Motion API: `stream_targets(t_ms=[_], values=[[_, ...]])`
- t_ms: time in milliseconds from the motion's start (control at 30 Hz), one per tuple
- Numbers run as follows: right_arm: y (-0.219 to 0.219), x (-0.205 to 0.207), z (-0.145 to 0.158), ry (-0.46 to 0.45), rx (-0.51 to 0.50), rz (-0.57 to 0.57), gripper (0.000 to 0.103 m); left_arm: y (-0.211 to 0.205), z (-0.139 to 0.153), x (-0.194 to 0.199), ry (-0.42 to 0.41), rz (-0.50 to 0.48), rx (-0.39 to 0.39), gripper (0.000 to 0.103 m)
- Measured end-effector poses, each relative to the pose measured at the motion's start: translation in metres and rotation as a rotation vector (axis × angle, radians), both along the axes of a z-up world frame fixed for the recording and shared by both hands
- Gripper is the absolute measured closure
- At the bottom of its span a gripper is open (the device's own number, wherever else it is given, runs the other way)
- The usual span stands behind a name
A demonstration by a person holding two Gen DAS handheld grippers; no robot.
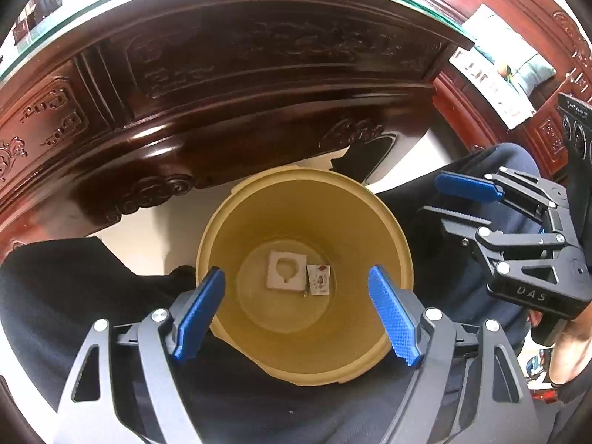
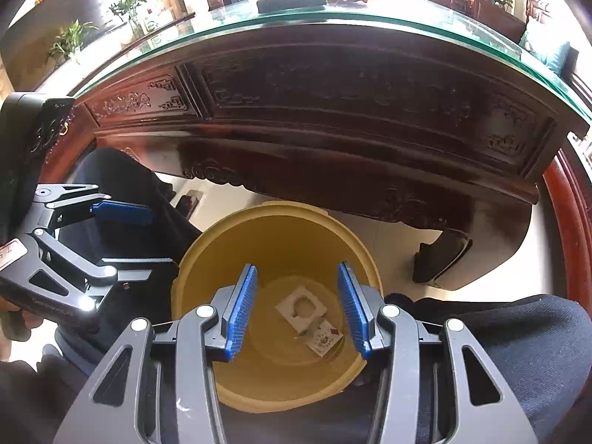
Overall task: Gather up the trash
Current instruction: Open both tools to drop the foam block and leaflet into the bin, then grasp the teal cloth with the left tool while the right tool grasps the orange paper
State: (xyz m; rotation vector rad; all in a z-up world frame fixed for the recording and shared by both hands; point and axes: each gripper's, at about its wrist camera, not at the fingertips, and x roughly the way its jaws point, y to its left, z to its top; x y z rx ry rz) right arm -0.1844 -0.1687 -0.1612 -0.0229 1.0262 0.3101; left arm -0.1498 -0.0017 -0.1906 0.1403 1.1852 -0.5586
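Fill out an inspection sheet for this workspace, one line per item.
Surface: pale floor under a carved dark wood table with a glass top.
Job's things: yellow bin holds a white cutout card and a small printed wrapper, side by side on its bottom.
Clutter: dark slab and red item on the glass top, unclear.
Grippers: left gripper open over the bin, empty; right gripper open over the bin, empty.
Cables: nothing seen.
Surroundings: potted plants, carved red wood furniture.
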Motion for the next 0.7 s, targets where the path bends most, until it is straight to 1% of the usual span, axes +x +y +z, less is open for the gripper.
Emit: stream_targets(t_ms=[133,167,233,333,367,433,467,500,533,567,600,633,700], values=[[0.000,0.004,0.009,-0.026,0.013,0.001,0.057,0.000,0.009,0.005,-0.034,0.014,-0.007,0.024],[0.001,0.006,0.014,-0.040,0.013,0.001,0.055,0.000,0.013,0.008,-0.045,0.019,-0.008,0.024],[0.001,0.010,0.026,-0.081,0.014,0.001,0.047,0.000,0.026,0.013,-0.077,0.033,-0.014,0.024],[0.001,0.020,0.052,-0.167,0.000,-0.006,0.039,0.003,0.058,0.023,-0.171,0.072,-0.041,0.021],[0.000,0.023,0.060,-0.196,-0.003,-0.008,0.038,0.004,0.070,0.027,-0.210,0.088,-0.049,0.018],[-0.001,0.032,0.081,-0.273,-0.008,-0.017,0.030,0.005,0.093,0.035,-0.295,0.121,-0.059,0.013],[-0.002,0.036,0.092,-0.315,-0.010,-0.029,0.027,0.005,0.105,0.039,-0.337,0.141,-0.064,0.009],[-0.004,0.040,0.101,-0.355,-0.012,-0.042,0.021,0.007,0.116,0.044,-0.381,0.169,-0.068,0.006],[-0.005,0.042,0.108,-0.388,-0.011,-0.052,0.019,0.008,0.127,0.049,-0.420,0.196,-0.071,0.005],[-0.006,0.046,0.117,-0.424,-0.009,-0.065,0.016,0.009,0.136,0.053,-0.454,0.220,-0.079,0.004],[-0.008,0.049,0.125,-0.460,-0.006,-0.081,0.011,0.010,0.145,0.057,-0.485,0.241,-0.091,0.004],[-0.010,0.053,0.133,-0.497,-0.003,-0.100,0.008,0.012,0.154,0.062,-0.514,0.264,-0.106,0.004],[-0.012,0.061,0.145,-0.553,0.018,-0.118,0.008,0.014,0.167,0.072,-0.560,0.311,-0.126,0.004]])
